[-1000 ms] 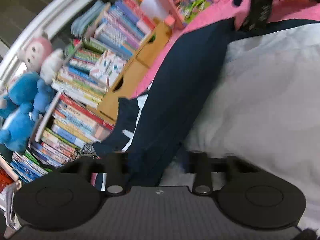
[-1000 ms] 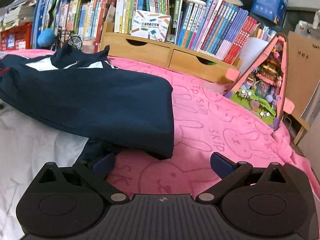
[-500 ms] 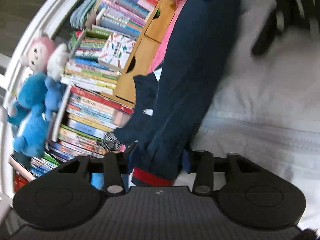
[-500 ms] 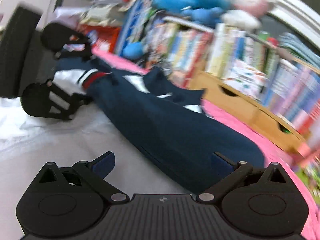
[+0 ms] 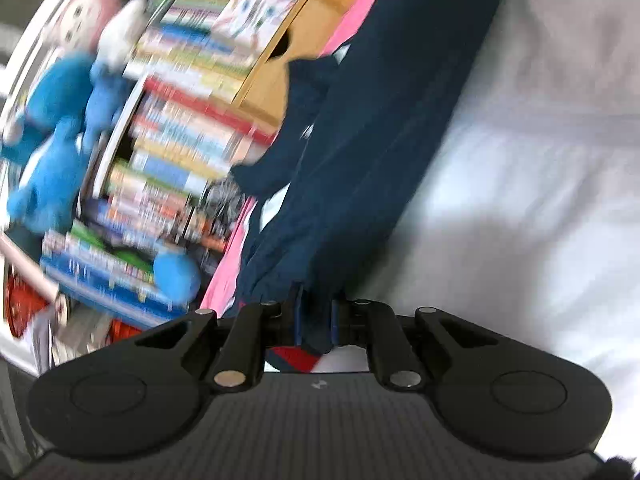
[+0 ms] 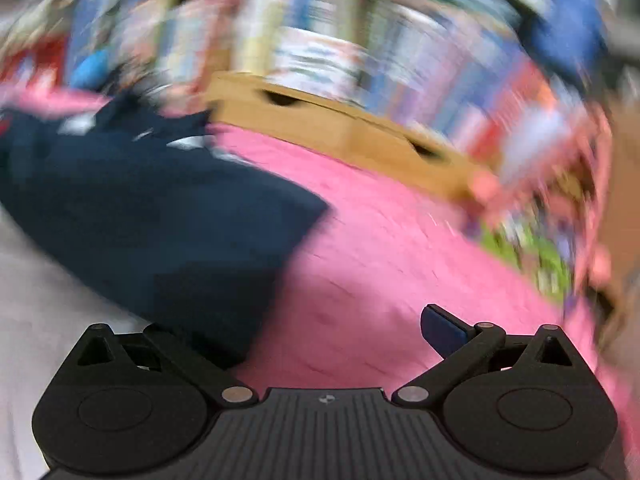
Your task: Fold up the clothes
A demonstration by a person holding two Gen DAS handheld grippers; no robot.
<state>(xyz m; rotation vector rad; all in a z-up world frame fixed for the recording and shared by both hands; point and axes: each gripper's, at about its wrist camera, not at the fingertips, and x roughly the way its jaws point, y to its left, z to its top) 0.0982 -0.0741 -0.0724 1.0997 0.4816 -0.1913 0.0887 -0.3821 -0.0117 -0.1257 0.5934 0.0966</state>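
step: we grasp dark navy cloth garment (image 5: pixel 360 152) | left gripper (image 5: pixel 314 322) closing on its hem | right gripper (image 6: pixel 320 332) apart beside garment | next: lift, fold

We see open room over the pink blanket (image 6: pixel 360 260) and white sheet (image 5: pixel 540 200); the wooden drawer shelf (image 6: pixel 340 128) with upright books (image 5: pixel 188 136) blocks the far side.

A pink blanket (image 6: pixel 384 240) covers the surface — on it a navy garment (image 6: pixel 160 216) and white cloth (image 5: pixel 520 200).
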